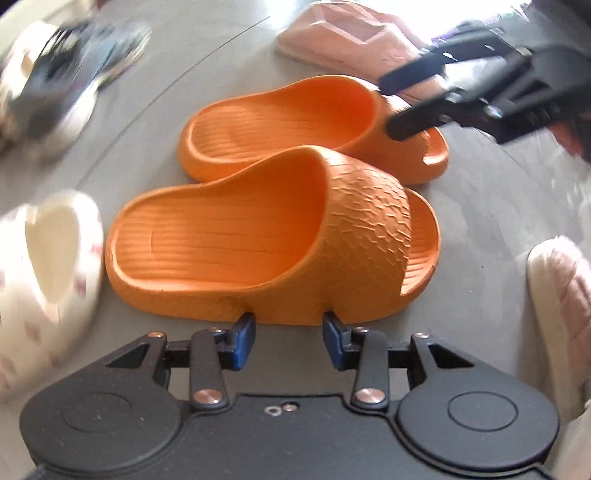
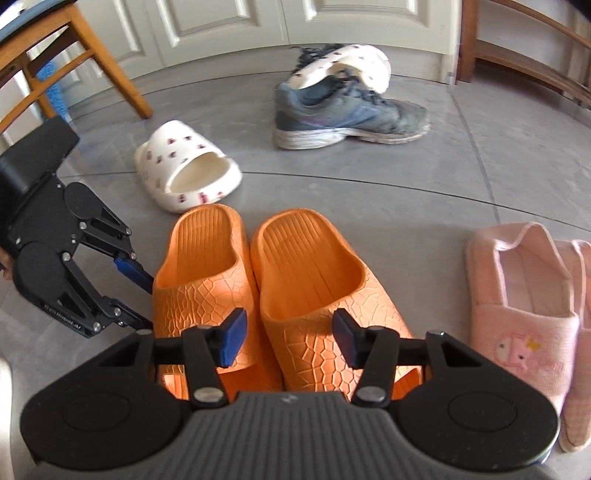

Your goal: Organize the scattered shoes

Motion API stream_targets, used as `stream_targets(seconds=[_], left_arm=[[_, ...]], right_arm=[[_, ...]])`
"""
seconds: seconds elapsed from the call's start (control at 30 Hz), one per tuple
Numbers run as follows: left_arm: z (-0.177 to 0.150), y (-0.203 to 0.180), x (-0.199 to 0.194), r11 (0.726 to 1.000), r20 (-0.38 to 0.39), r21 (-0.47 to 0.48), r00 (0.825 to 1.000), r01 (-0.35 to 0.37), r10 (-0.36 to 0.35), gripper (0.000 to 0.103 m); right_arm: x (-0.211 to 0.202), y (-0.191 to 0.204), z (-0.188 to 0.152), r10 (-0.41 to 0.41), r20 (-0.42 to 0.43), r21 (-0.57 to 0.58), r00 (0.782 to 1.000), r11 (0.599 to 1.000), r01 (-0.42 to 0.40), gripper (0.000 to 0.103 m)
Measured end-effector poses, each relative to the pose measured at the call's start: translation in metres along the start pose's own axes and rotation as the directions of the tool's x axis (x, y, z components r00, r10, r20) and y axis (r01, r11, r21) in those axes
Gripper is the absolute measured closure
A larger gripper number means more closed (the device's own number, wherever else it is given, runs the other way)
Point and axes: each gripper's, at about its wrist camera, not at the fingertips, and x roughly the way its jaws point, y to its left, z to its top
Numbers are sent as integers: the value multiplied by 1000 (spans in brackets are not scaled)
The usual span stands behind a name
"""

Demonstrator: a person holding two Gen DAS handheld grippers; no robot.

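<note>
Two orange slides stand side by side on the grey floor. In the left wrist view the nearer slide (image 1: 273,240) lies just in front of my left gripper (image 1: 289,325), which is open with its blue pads at the slide's outer sole edge. The right wrist view shows that same slide (image 2: 199,280) with the left gripper (image 2: 146,302) beside it. My right gripper (image 2: 290,332) hovers open over the strap of the other slide (image 2: 317,288); its pads press nothing. From the left wrist view the right gripper (image 1: 389,105) reaches over the far slide (image 1: 295,118).
A white slide with red marks (image 2: 184,173) lies just beyond the orange pair. Farther back a grey sneaker (image 2: 347,114) carries another white slide (image 2: 343,66). Pink slippers (image 2: 524,306) sit to the right. A wooden chair (image 2: 74,48) stands back left, before white doors (image 2: 229,22).
</note>
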Motion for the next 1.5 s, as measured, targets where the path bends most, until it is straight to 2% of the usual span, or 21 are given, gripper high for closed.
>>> stream_targets(seconds=[0.07, 0.13, 0.2, 0.27, 0.33, 0.4, 0.47, 0.5, 0.57, 0.7, 0.77, 0.9, 1.0, 1.07, 1.1, 1.2, 1.27, 1.37, 1.5], left_arm=[[22, 0, 3, 999, 32, 45, 999, -30, 29, 65], [44, 1, 10, 991, 51, 87, 994, -103, 99, 64], [55, 7, 14, 992, 52, 67, 993, -110, 107, 63], [62, 14, 17, 990, 35, 9, 990, -139, 139, 59], [49, 19, 4, 988, 45, -18, 987, -157, 157, 55], [29, 25, -15, 984, 75, -48, 982, -171, 174, 51], [1, 39, -44, 974, 142, -103, 966, -200, 214, 46], [-13, 50, -60, 964, 171, -144, 954, -223, 246, 45], [-27, 73, -87, 936, 194, -233, 931, -263, 309, 34], [-51, 109, -122, 886, 179, -354, 908, -300, 379, 27], [-56, 129, -124, 877, 167, -409, 924, -252, 344, 26], [-61, 152, -117, 854, 165, -488, 942, -181, 294, 26], [-61, 168, -98, 839, 179, -534, 957, -100, 229, 30], [-61, 172, -84, 843, 185, -535, 965, -58, 184, 44], [-62, 173, -78, 846, 191, -532, 968, -37, 163, 47], [-62, 171, -72, 854, 216, -519, 970, 15, 114, 63], [-59, 168, -72, 870, 218, -491, 972, 32, 87, 75], [-54, 155, -74, 908, 215, -417, 975, 39, 57, 85], [-50, 120, -90, 954, 210, -301, 976, 4, 62, 88]], right_arm=[[0, -8, 0, -48, 12, 39, 999, 998, 47, 39], [2, -20, 2, -88, 26, 81, 996, 993, 85, 33], [2, -35, 4, -116, 37, 141, 993, 984, 109, 31], [-5, -48, 5, -104, 60, 214, 993, 973, 89, 32], [-16, -52, 5, -89, 100, 234, 991, 970, 64, 32], [-22, -47, 6, -75, 130, 202, 989, 978, 48, 32], [-23, -39, 8, -47, 147, 169, 988, 985, 22, 32], [-21, -33, 10, -13, 152, 154, 988, 988, -11, 32], [-15, -23, 15, 34, 154, 136, 987, 989, -55, 32], [3, -2, 28, 92, 145, 118, 985, 987, -109, 32], [9, 5, 34, 116, 141, 116, 983, 984, -133, 32], [17, 21, 43, 133, 135, 92, 982, 985, -146, 32], [15, 26, 46, 133, 135, 84, 982, 986, -145, 32], [13, 28, 45, 130, 132, 86, 983, 986, -142, 32], [13, 27, 44, 127, 130, 86, 983, 987, -138, 32], [11, 25, 40, 114, 125, 104, 986, 986, -128, 32], [11, 25, 38, 113, 122, 124, 986, 984, -128, 32], [11, 27, 40, 116, 123, 128, 986, 983, -132, 32], [10, 37, 51, 71, 133, 50, 989, 996, -79, 32]])
